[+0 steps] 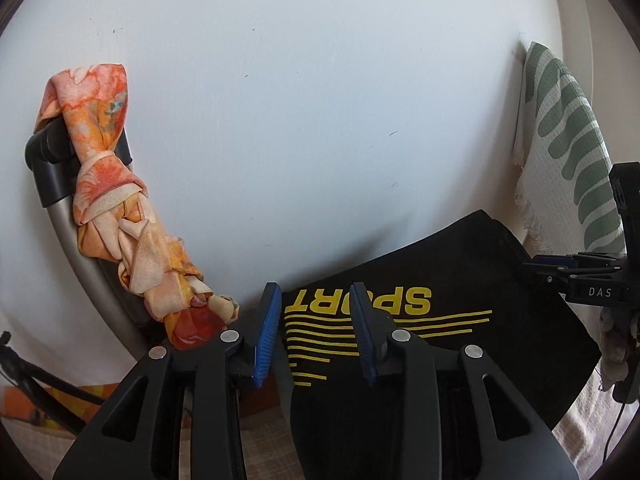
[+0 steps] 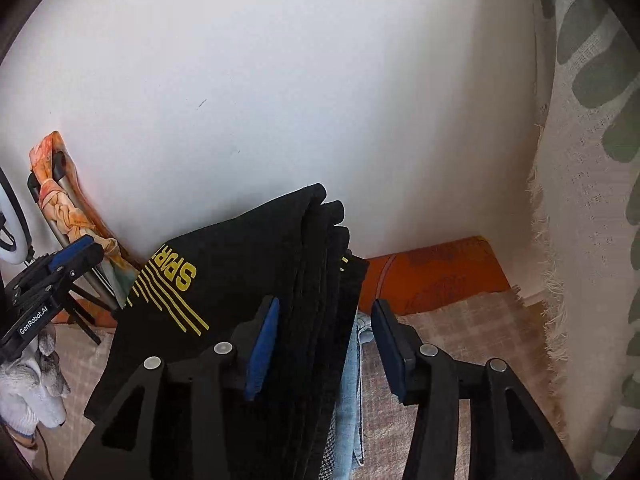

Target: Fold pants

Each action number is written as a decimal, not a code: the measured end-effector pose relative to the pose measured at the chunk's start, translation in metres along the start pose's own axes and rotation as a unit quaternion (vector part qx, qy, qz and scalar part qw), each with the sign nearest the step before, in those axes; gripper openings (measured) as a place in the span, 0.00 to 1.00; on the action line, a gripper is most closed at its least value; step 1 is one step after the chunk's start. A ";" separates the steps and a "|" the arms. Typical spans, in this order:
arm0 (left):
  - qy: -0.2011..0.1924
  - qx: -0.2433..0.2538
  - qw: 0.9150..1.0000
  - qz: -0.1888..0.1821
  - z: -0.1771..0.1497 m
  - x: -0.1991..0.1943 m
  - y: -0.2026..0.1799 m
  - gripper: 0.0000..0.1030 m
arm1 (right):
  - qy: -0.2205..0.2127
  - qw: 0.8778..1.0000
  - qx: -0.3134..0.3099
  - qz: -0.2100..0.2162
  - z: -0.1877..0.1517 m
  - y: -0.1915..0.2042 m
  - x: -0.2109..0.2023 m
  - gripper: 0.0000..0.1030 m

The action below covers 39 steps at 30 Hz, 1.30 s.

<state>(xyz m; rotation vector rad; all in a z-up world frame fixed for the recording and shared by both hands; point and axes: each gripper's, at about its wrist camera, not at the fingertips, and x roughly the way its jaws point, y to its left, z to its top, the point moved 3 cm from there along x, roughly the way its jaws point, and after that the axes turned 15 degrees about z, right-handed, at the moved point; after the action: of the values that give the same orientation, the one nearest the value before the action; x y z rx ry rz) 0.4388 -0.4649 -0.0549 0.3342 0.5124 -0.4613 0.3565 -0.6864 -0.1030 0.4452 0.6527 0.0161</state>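
My left gripper (image 1: 316,332) nearest the lens, jaws apart over the folded black pants (image 1: 440,280), pads not pressing; my right gripper (image 2: 326,344) likewise released, straddling the layered edge; pants lie folded on a pile of clothes beside the white wall (image 1: 300,100); step judged as letting go, so back straight out without dragging a layer; long axis runs between the grippers; SPORT print (image 1: 360,300) reads upside down to me

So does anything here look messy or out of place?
Mostly tidy. The folded black pants lie on a stack with uneven, stepped layer edges, and blue denim pokes out beneath. An orange patterned cloth is oddly knotted around a chair frame by the wall.
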 end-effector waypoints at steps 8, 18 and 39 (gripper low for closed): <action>0.011 -0.016 1.000 -0.021 -0.001 -0.033 0.016 0.50 | -0.023 1.000 -0.003 -0.010 -0.002 0.017 -0.035 0.61; 0.015 -0.050 0.998 -0.035 -0.014 -0.106 0.058 0.60 | -0.054 0.997 -0.050 -0.033 -0.017 0.088 -0.095 0.76; -0.033 -0.052 0.998 0.016 -0.105 -0.300 0.110 0.82 | -0.099 0.986 -0.127 -0.033 -0.136 0.252 -0.190 1.00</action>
<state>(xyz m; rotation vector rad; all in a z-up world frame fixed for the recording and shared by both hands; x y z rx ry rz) 0.2208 -0.2271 0.0405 0.2272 0.4645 -0.4112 0.1564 -0.4331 0.0144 0.1764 0.4611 -0.0072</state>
